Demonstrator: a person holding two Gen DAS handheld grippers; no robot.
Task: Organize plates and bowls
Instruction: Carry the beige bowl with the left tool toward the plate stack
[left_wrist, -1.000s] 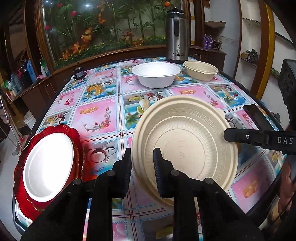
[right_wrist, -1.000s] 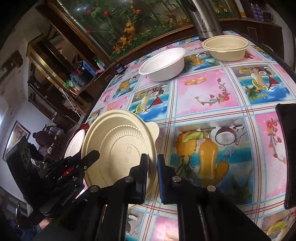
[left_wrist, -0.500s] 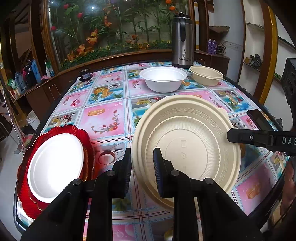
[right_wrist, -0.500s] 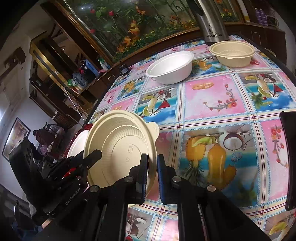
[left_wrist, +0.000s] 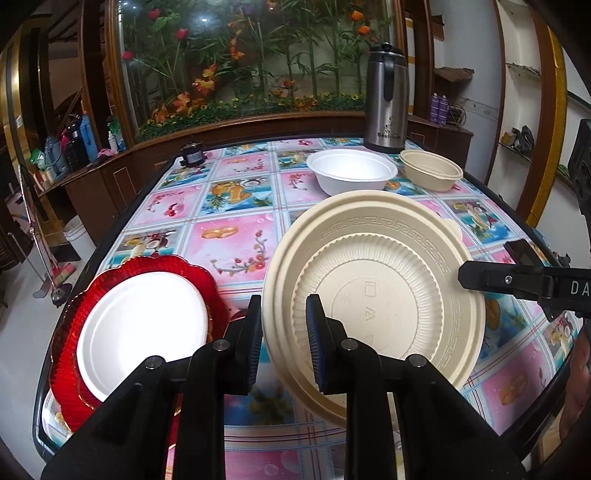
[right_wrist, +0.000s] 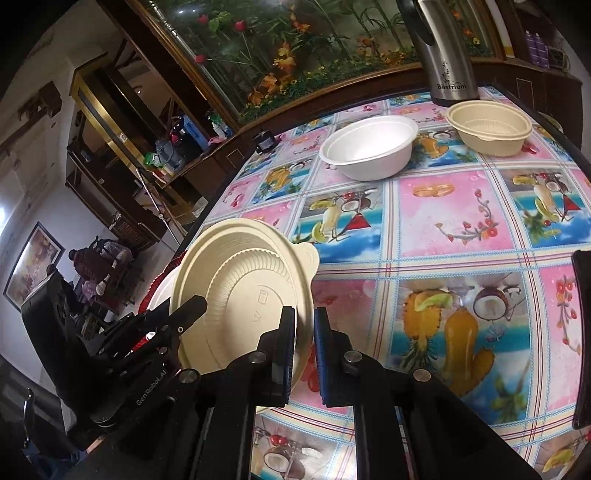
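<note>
Both grippers hold one cream plate (left_wrist: 384, 288) lifted above the table and tilted. My left gripper (left_wrist: 283, 339) is shut on its near-left rim. My right gripper (right_wrist: 304, 343) is shut on its opposite rim; the plate (right_wrist: 243, 295) shows there too, and the right gripper's finger (left_wrist: 517, 282) reaches in from the right in the left wrist view. A white plate (left_wrist: 144, 328) lies on a red scalloped plate (left_wrist: 92, 291) at the table's near-left corner. A white bowl (left_wrist: 351, 171) and a cream bowl (left_wrist: 430, 173) stand at the far side.
A steel thermos jug (left_wrist: 386, 99) stands behind the bowls. A small dark object (left_wrist: 192, 155) sits at the far-left edge. A dark phone (right_wrist: 583, 332) lies at the right edge. The table (right_wrist: 454, 218) has a colourful fruit-print cloth. A planter window and cabinets stand beyond.
Both grippers have raised the cream plate higher off the table and carried it slightly left, toward the red and white plates. Both stay shut on its rim.
</note>
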